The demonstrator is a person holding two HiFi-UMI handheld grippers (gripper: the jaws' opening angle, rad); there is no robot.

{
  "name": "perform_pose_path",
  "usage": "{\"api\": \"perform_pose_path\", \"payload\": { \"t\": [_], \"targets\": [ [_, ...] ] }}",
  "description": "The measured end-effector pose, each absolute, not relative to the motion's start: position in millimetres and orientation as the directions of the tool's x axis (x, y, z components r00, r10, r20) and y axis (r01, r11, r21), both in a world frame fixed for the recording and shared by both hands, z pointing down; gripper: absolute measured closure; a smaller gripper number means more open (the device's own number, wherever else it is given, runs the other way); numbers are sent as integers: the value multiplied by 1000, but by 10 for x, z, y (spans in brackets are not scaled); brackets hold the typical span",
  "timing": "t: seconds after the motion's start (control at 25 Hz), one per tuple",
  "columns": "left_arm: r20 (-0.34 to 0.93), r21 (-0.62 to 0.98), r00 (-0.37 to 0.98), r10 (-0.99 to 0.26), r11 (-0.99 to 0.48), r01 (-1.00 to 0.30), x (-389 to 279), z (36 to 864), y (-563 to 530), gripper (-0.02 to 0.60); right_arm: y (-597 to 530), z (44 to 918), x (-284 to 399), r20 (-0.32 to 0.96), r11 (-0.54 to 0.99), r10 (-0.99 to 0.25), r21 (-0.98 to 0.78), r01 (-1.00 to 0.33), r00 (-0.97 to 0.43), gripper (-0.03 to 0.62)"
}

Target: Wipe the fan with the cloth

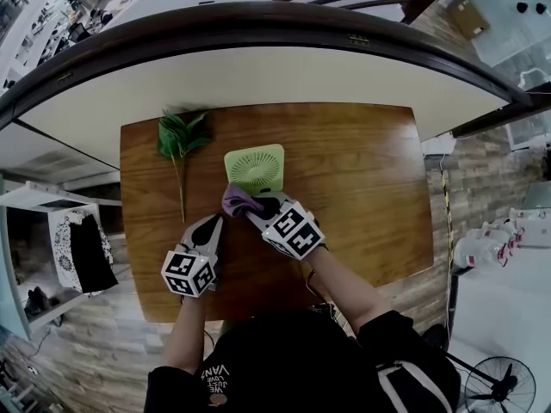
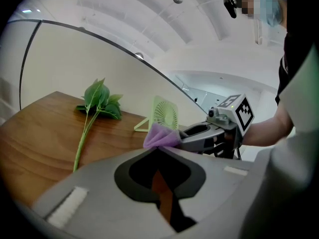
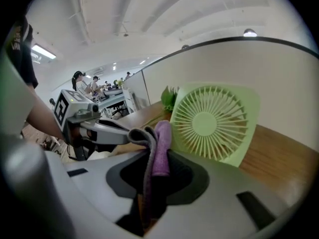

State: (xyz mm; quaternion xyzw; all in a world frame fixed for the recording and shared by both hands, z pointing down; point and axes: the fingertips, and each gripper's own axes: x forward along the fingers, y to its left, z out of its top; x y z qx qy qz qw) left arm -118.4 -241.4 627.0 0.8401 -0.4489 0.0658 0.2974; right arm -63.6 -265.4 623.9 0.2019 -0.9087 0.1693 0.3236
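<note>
Hidden under the purple cloth (image 1: 241, 201) in the head view: the tips of the right tongs (image 1: 258, 206). Seen in the right gripper view pinching that cloth (image 3: 157, 146) in a bunched fold, grey on one side, right in front of the fan's grille (image 3: 214, 123). Cannot tell whether cloth and grille touch. Left tongs (image 2: 158, 152) pressed together, nothing between them, tips just at the cloth's hanging edge; contact there hard to make out. Near edge of the desk (image 1: 379, 188) cut off by the person's body. Most of the leafy sprig (image 1: 179, 136) blocked by the fan in the right gripper view.

Counted: one light-green fan (image 1: 255, 169), propped at a tilt near the desk's middle; one cloth; one sprig; two tongs; one wooden desk.
</note>
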Motion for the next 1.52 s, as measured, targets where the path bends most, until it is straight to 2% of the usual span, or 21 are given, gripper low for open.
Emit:
{"api": "perform_pose_path", "payload": {
  "t": [0.24,0.6,1.08,1.52],
  "targets": [
    [376,445,585,-718,-414,-794,-1164,6275,-2407,569,-2764,6385,-435,675,797,-294,-218,-564,-677,499],
    [367,457,617,-696,-443,-771,-1013,6283,-2452,569,-2807,6386,210,705,694,-384,-205,-691,-596,499],
    [359,451,658,-662,-494,-743,-849,6218,-2487,569,-2764,6448,700,730,555,-464,-202,-807,-502,499],
    [378,412,655,-655,-514,-752,-939,6114,-2365,569,-2497,6102,790,652,441,-606,-202,-874,-456,499]
  ]
}}
